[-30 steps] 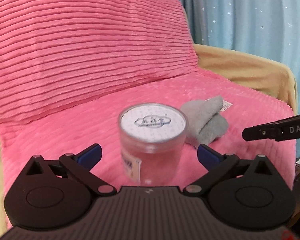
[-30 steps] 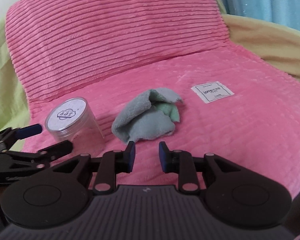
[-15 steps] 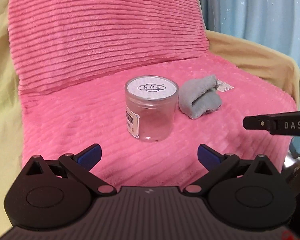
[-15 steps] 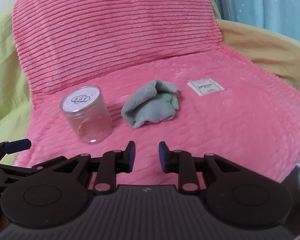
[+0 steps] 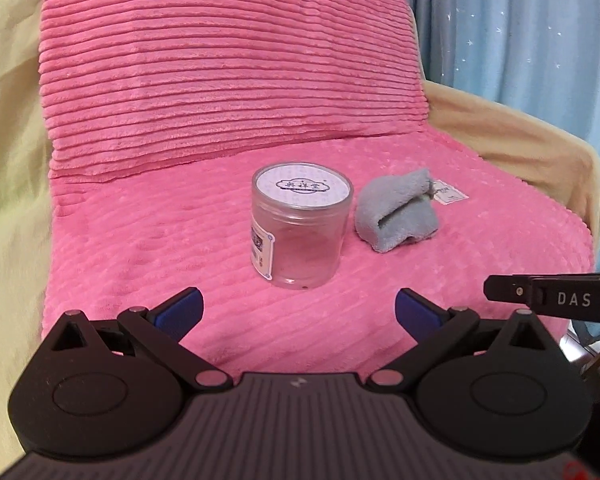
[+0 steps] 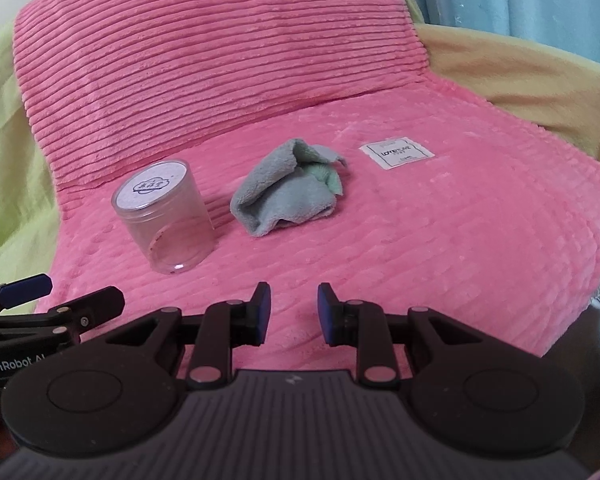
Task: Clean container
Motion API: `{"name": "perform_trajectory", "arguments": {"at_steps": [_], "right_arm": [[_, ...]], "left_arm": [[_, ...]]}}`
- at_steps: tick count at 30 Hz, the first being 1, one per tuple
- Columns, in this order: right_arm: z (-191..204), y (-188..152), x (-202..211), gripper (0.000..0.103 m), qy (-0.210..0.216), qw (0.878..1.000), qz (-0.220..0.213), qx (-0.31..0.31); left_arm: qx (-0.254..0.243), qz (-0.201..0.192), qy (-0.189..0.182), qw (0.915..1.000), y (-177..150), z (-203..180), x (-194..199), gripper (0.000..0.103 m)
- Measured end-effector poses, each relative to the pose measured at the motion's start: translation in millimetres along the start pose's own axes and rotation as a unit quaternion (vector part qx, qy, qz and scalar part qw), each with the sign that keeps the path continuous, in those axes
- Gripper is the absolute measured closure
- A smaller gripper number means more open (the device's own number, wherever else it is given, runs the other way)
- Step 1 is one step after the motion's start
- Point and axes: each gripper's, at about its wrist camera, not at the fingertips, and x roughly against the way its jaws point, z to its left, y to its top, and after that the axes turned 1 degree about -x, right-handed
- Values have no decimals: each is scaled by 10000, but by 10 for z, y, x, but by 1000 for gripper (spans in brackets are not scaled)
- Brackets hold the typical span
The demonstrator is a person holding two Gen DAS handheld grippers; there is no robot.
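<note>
A clear plastic container (image 5: 300, 228) with a white printed lid stands upright on the pink blanket; it also shows in the right wrist view (image 6: 165, 220). A crumpled grey cloth (image 5: 398, 212) lies just right of it, also in the right wrist view (image 6: 290, 194). My left gripper (image 5: 298, 314) is wide open and empty, in front of the container and apart from it. My right gripper (image 6: 291, 314) is empty with its fingers a narrow gap apart, held near the seat's front edge, short of the cloth.
A pink ribbed cushion (image 5: 220, 72) stands behind as a backrest. A white fabric label (image 6: 402, 151) lies on the blanket (image 6: 440, 232) right of the cloth. A yellow armrest (image 6: 520, 80) is at the right, blue curtains (image 5: 540, 32) behind.
Both grippers have drawn back from the seat; the container and cloth look smaller and farther. The container, earlier between the open left fingers, now stands beyond them. Neither gripper's opening changed.
</note>
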Motion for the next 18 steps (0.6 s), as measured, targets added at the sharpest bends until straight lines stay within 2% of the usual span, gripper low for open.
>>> {"name": "perform_trajectory", "arguments": {"at_steps": [11,18], "right_arm": [[141,40,0,80,-20,9998,-42,217],[224,66,49,80,-110,9991,-115,395]], "left_arm": [[255,-236,73,9994,30,76,125,1],[260,-237,98,9993,70,96,201,1]]}}
